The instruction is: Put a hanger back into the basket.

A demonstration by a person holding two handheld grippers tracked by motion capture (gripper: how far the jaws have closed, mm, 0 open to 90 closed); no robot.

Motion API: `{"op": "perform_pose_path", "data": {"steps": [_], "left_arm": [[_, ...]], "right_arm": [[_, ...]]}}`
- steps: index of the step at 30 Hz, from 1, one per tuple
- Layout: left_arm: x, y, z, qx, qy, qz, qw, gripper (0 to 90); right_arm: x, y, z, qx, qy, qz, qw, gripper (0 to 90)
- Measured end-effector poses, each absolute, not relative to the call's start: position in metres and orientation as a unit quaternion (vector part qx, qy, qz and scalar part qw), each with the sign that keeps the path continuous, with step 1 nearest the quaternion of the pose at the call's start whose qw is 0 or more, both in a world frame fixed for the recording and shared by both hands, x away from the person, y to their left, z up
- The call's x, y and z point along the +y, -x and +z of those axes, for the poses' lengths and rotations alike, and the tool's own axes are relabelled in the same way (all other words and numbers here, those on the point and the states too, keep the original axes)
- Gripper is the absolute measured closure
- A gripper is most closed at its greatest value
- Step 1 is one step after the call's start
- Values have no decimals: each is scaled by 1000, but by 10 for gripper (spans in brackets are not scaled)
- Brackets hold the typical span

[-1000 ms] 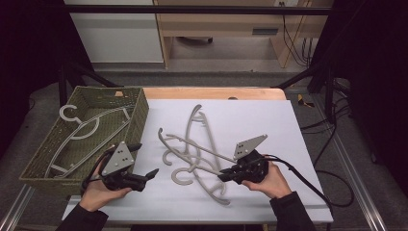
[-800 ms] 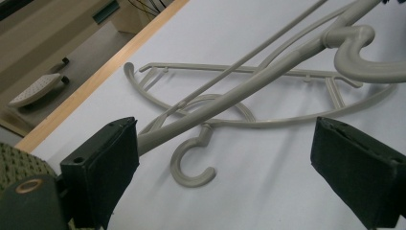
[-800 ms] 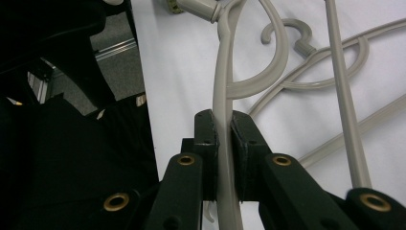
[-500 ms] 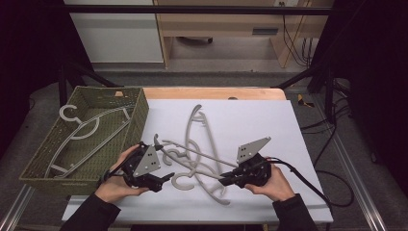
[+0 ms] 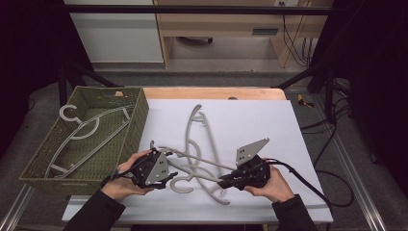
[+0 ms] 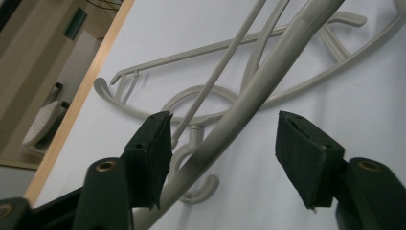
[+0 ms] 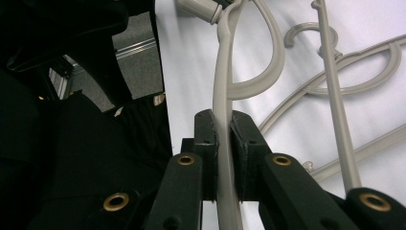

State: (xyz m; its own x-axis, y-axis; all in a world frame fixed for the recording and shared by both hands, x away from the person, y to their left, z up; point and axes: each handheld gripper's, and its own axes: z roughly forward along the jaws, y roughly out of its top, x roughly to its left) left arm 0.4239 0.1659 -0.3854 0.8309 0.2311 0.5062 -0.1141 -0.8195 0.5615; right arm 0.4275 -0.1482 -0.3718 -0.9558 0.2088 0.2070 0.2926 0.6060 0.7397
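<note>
At the far left of the high view a green basket [image 5: 45,166] sits on the desk's [image 5: 269,120] left edge, partly overhanging it. Inside it lies one grey hanger [image 5: 84,132], its hook toward the far left corner.

Just to the right of the basket, the left tool [image 5: 169,174] is held low over the white desk top, pointing right at a tangle of grey hangers [image 5: 202,159]. In the left gripper view its jaws stand about half open, one on each side of a thick hanger arm [image 6: 268,76] that runs up between them. The jaws have just been closing. The left pad [image 6: 155,148] is right against the arm, while the right pad [image 6: 299,148] is still clear of it, so the arm is not yet pinched.

The hangers lie in the middle of the desk, crossing one another, with one long hanger [image 5: 195,118] reaching toward the far edge and a hook [image 5: 183,185] curling near the left tool.

Further right, the right tool [image 5: 225,183] points left into the same pile. In the right gripper view its jaws are clamped narrow on a thin hanger arm [image 7: 222,96], which passes straight between the two pads [image 7: 206,143]. A black cable [image 5: 308,183] trails from this tool off the right side of the desk.
</note>
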Motion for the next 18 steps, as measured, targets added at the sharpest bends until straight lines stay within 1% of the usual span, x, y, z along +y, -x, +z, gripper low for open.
{"op": "perform_pose_path", "data": {"steps": [8, 11, 18], "left_arm": [[169, -428, -390, 18, -911, 294, 287, 587], [171, -429, -391, 19, -910, 295, 292, 642], [172, -425, -392, -1, -911, 307, 276, 692]], "right_arm": [[-148, -427, -372, -896, 132, -421, 55, 821], [-149, -427, -371, -895, 131, -423, 57, 821], [-149, -429, -372, -892, 131, -429, 54, 821]]}}
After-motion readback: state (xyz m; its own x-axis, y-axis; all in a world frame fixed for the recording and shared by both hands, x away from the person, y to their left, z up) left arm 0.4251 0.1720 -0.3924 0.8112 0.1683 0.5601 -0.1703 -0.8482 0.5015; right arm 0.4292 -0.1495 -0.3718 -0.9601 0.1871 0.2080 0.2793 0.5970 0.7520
